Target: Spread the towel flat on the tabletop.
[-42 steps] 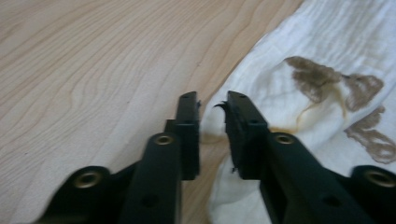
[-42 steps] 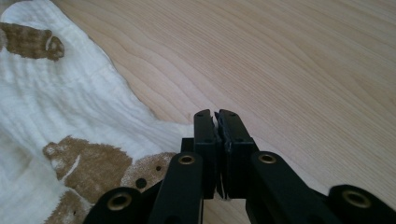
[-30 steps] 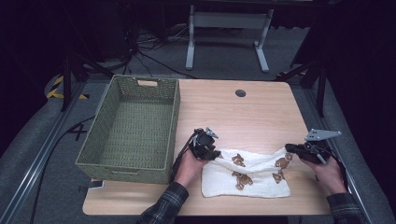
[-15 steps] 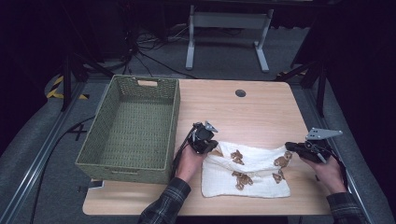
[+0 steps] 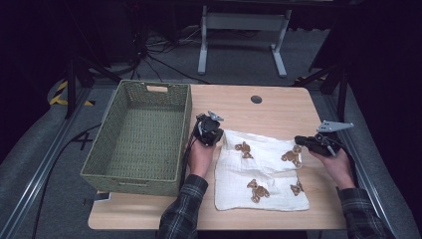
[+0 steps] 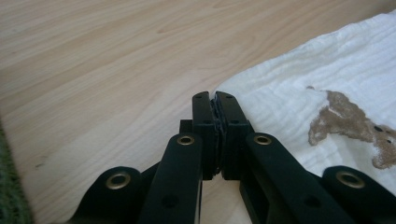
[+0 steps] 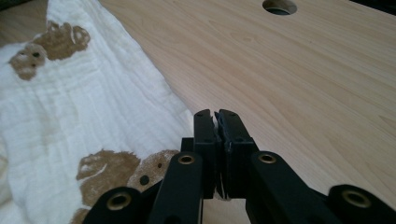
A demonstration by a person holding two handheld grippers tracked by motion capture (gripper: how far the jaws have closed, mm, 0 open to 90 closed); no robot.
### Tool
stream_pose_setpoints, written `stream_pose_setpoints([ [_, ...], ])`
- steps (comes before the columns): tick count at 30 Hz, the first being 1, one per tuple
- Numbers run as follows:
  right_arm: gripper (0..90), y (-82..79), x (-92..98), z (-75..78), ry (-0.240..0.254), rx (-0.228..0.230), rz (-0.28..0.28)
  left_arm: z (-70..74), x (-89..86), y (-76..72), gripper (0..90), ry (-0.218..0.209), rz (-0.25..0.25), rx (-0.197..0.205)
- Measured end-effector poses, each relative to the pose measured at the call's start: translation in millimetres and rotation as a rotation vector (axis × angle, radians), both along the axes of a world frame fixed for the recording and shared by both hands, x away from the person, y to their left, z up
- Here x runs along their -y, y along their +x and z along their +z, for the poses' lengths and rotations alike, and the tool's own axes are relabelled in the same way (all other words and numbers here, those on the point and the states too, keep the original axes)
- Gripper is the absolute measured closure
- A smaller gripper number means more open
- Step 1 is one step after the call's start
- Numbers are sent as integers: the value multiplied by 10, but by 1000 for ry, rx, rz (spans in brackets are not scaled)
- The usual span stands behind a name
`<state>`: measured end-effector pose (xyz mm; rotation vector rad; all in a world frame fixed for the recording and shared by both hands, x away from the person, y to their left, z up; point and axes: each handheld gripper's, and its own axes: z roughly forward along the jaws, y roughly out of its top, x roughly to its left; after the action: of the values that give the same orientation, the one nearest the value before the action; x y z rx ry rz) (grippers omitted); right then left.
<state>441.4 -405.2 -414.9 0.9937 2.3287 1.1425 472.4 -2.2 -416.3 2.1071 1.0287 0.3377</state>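
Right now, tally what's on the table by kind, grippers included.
Green woven basket: 1
White cloth with brown bear prints: 1
Handheld grippers: 2, left gripper and right gripper, each clamped on a far corner of the cloth
Total: 4

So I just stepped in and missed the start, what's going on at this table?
A person is working a white cloth printed with brown bears, with a hand-held gripper in each hand. The left gripper is shut on the cloth's far left corner and the right gripper on its far right edge. The cloth lies mostly flat on the wooden table. A green woven basket stands empty to the left.
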Motion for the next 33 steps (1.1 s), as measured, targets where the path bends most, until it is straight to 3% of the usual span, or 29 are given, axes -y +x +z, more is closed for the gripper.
stream_pose_setpoints([
  [2, 868, 49, -18, -19, 10, 22, 2, -10, -26, 50, 880, 4, 16, 2],
  [8, 860, 319, -112, -93, 22, 11, -19, -58, -40, 146, 879, 49, 66, -12],
  [11, 740, 406, -135, -121, 24, 14, -45, -59, -35, 151, 866, 53, 72, -12],
  [13, 706, 398, -145, -102, 36, 5, -48, -39, -36, 122, 842, 51, 52, -21],
  [15, 714, 354, -153, -76, 37, -7, -31, -19, -35, 82, 802, 40, 34, -17],
  [20, 847, 172, -172, -61, 44, -36, 25, 20, -16, -77, 754, 11, -42, -37],
  [21, 876, 125, -178, -59, 38, -48, 38, 8, -10, -131, 766, -6, -60, -46],
  [26, 896, -114, -183, -60, 22, -70, 77, -29, -25, -338, 888, 10, -144, -74],
  [33, 897, -426, -150, -160, -11, -117, 103, -155, 25, -713, 896, 29, -235, -102],
])
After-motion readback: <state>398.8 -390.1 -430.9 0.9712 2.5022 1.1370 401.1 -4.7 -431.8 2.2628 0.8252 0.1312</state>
